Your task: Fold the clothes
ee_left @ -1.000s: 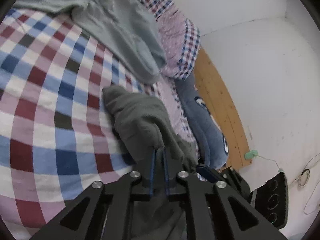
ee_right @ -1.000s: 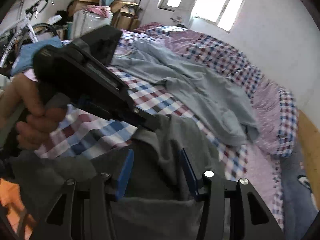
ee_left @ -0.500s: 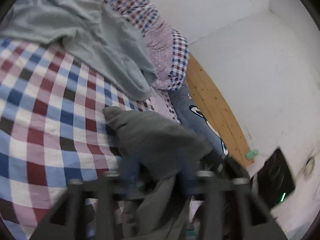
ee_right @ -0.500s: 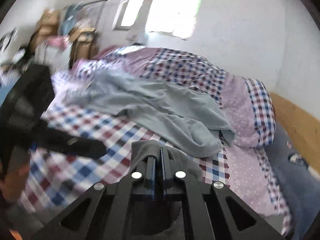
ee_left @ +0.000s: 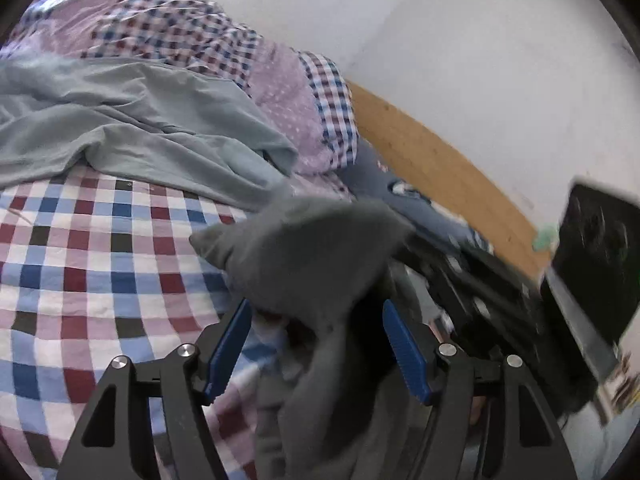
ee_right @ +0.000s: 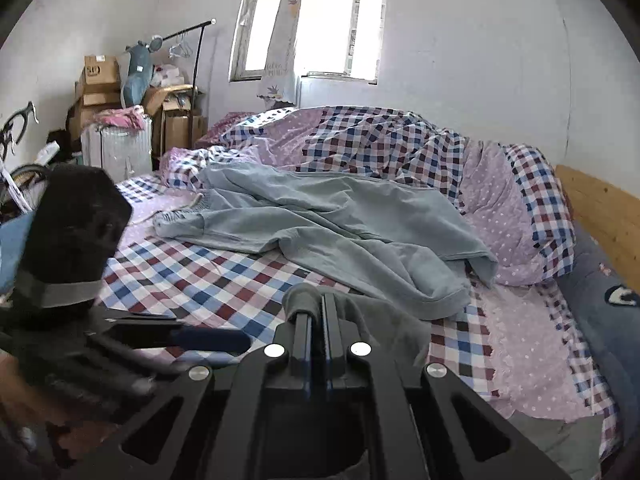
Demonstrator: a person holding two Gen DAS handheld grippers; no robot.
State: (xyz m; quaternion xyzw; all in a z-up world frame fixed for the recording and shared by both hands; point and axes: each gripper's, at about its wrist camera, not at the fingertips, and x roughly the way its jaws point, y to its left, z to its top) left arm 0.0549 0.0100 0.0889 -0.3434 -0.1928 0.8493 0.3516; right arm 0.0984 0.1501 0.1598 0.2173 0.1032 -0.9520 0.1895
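My right gripper (ee_right: 316, 320) has its jaws pressed together on a fold of the grey garment (ee_left: 320, 248), carrying its weight. My left gripper (ee_left: 316, 344) stands spread, cloth draped between its jaws, unpinched. Both are angled forward over the bed (ee_right: 200, 280); pale blue clothing (ee_right: 340, 220) lies beyond.

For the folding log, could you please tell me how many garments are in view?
2: a dark grey garment pinched in the right claw, and a light blue garment spread on the bed behind. Others may be hidden.
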